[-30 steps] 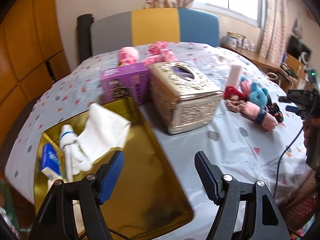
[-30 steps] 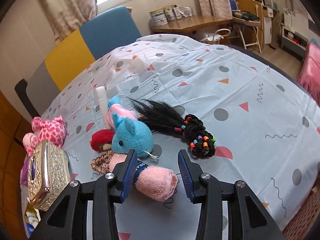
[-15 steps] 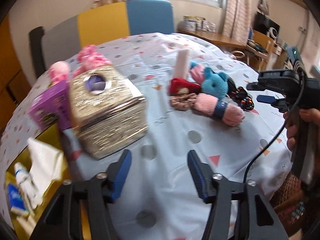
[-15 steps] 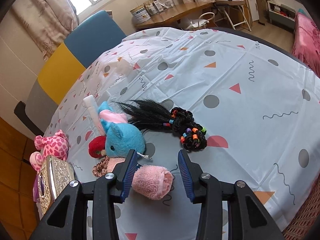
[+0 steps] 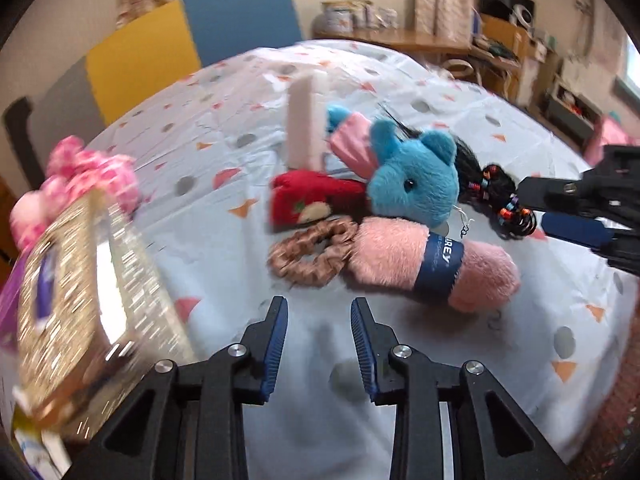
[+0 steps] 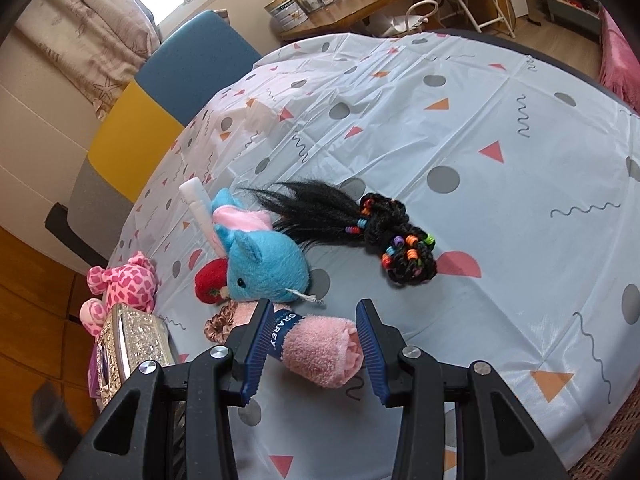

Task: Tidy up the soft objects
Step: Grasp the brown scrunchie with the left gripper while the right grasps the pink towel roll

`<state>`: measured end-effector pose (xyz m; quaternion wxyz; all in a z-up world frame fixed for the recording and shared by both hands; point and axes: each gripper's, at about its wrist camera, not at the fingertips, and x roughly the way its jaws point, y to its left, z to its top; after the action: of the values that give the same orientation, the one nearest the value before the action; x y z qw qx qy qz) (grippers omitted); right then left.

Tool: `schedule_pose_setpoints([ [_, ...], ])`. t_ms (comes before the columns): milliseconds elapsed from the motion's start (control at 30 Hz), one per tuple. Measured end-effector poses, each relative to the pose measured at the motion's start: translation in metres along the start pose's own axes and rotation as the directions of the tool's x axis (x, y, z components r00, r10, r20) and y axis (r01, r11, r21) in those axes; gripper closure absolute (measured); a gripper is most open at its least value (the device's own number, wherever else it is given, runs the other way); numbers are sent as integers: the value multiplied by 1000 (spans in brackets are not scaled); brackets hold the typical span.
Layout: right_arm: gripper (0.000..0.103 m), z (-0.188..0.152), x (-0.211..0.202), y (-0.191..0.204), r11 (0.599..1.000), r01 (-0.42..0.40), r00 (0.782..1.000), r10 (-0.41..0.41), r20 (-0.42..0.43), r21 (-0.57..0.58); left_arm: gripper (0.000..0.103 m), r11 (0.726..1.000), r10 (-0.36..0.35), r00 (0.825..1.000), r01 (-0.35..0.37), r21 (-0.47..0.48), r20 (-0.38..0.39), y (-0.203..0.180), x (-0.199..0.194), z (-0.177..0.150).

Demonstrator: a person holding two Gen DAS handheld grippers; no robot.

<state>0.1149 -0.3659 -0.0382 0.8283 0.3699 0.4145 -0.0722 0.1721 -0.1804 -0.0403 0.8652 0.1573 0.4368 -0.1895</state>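
A: Right gripper (image 6: pixel 311 344)?
B: Fingers apart — pink rolled towel (image 6: pixel 320 350) lies between them on the table (image 6: pixel 500 208), not clamped.
A: Left gripper (image 5: pixel 319 344)?
B: Fingers apart, nothing between, hovering over bare tablecloth near the table's front edge.
A: The soft stuff?
B: Blue plush (image 5: pixel 414 184), red plush (image 5: pixel 308 200), brown scrunchie (image 5: pixel 310 254) clustered touching by the towel, mid-table. Beaded black braid (image 6: pixel 384 236) just beside them. Gold tissue box (image 5: pixel 80 300) toward the left edge — blurred.

Rolled pink towel (image 6: pixel 320 350) w/ navy band, flat beside blue plush (image 6: pixel 266 266).
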Motion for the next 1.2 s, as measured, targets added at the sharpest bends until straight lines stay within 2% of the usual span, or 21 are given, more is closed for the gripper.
schedule_pose_setpoints([
  [133,60,0,2,0,1000,-23,1000,23,-16,10,70,998,15,1000,-14,57,-11,-7,30,14],
  [233,60,0,3,-1,999,-32,999,33,-19,18,70,998,-16,1000,17,53,-25,-5,51,21],
  [267,60,0,3,-1,999,-36,999,36,-20,20,74,999,-21,999,22,49,-25,-4,56,22],
  [300,60,0,3,-1,999,-38,999,38,-21,22,88,998,-36,999,37,46,-27,-3,61,23],
  [333,60,0,3,-2,999,-40,999,41,-22,22,91,998,-52,998,53,39,-31,-1,64,23],
  [400,60,-1,3,0,999,-48,999,48,-23,15,93,997,-74,997,74,24,-23,1,61,19],
  [467,60,-1,3,2,999,-53,998,53,-17,5,93,987,-162,986,162,-19,-28,6,53,11],
  [600,60,-2,2,5,998,-59,998,59,-15,-16,93,973,-226,973,224,-46,-38,10,39,-9],
  [633,60,-3,2,6,998,-59,998,58,-17,-22,92,969,-241,970,239,-54,-38,10,36,-13],
  [700,60,-3,3,6,998,-58,998,57,-21,-22,78,961,-271,961,268,-67,-49,10,32,-18],
  [733,60,-3,3,6,998,-54,998,53,-23,-20,72,963,-264,963,261,-65,-51,9,31,-19],
  [767,60,-3,4,5,998,-51,998,51,-26,-19,58,969,-244,969,241,-58,-48,7,30,-19],
  [800,60,-3,4,5,999,-51,998,50,-29,-17,48,976,-215,976,212,-51,-46,6,30,-18],
  [967,60,-4,7,5,999,-46,998,45,-48,-13,48,988,-143,989,141,-56,-29,6,34,-11],
  [1033,60,-5,8,5,999,-45,998,44,-53,-16,68,993,-117,993,116,-37,-27,3,40,-6],
  [1067,60,-5,8,5,999,-45,998,44,-54,-18,87,994,-108,994,107,-33,-34,1,43,-4],
  [1100,60,-5,8,6,999,-43,998,42,-55,-19,94,994,-103,994,101,-32,-47,1,47,-3],
  [1200,60,-6,10,6,999,-31,998,29,-59,-23,96,996,-86,995,85,-21,-42,1,49,-5],
])
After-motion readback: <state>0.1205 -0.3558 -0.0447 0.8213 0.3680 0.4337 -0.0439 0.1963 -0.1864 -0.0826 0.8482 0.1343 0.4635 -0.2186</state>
